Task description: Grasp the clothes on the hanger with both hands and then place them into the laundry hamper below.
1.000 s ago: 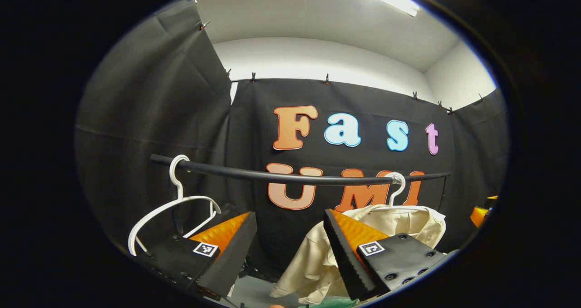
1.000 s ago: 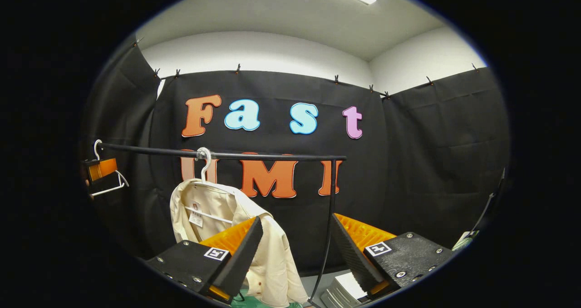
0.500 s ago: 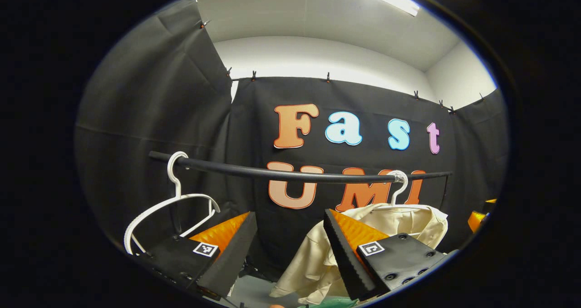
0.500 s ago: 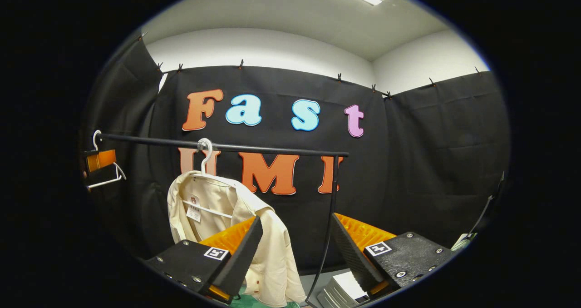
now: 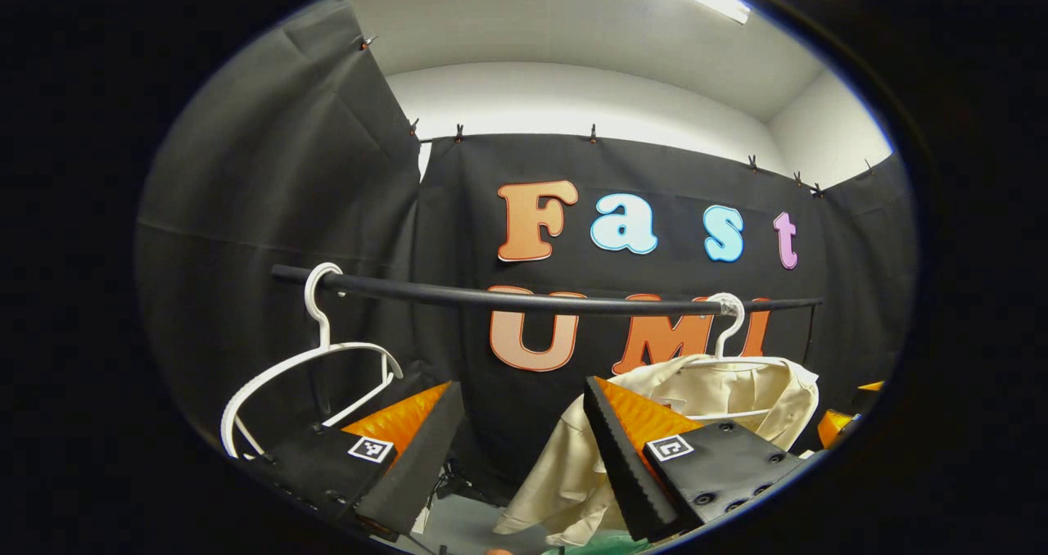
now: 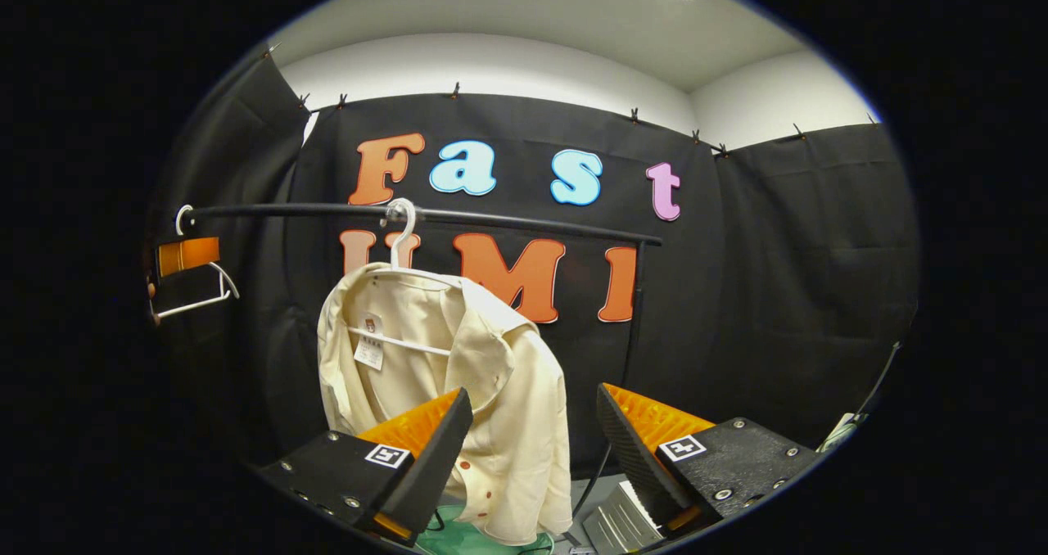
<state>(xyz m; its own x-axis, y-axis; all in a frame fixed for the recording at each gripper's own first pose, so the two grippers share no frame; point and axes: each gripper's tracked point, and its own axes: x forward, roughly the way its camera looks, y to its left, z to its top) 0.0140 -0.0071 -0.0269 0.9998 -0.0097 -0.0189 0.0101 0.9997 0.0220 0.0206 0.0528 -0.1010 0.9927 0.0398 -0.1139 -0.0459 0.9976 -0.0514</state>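
Observation:
A cream shirt point(image 6: 458, 375) hangs on a white hanger point(image 6: 399, 236) from the black rail point(image 6: 508, 215). In the right gripper view my right gripper point(image 6: 532, 436) is open, its left finger just in front of the shirt's lower hem, nothing held. In the left gripper view the shirt point(image 5: 729, 395) hangs at the right behind my open left gripper point(image 5: 520, 432), which holds nothing. Green hamper material point(image 6: 454, 539) shows below the shirt, mostly hidden. At the far left of the right gripper view the left gripper point(image 6: 187, 256) appears.
An empty white hanger point(image 5: 307, 358) hangs at the rail's left end point(image 5: 286, 275). The rail's upright post point(image 6: 630, 309) stands right of the shirt. A grey ribbed thing point(image 6: 614, 526) lies on the floor by the post's foot.
Both views have shifted: the rail and shirt sit higher and larger in the right gripper view, so my right gripper has come closer to the shirt. The left view has shifted only slightly.

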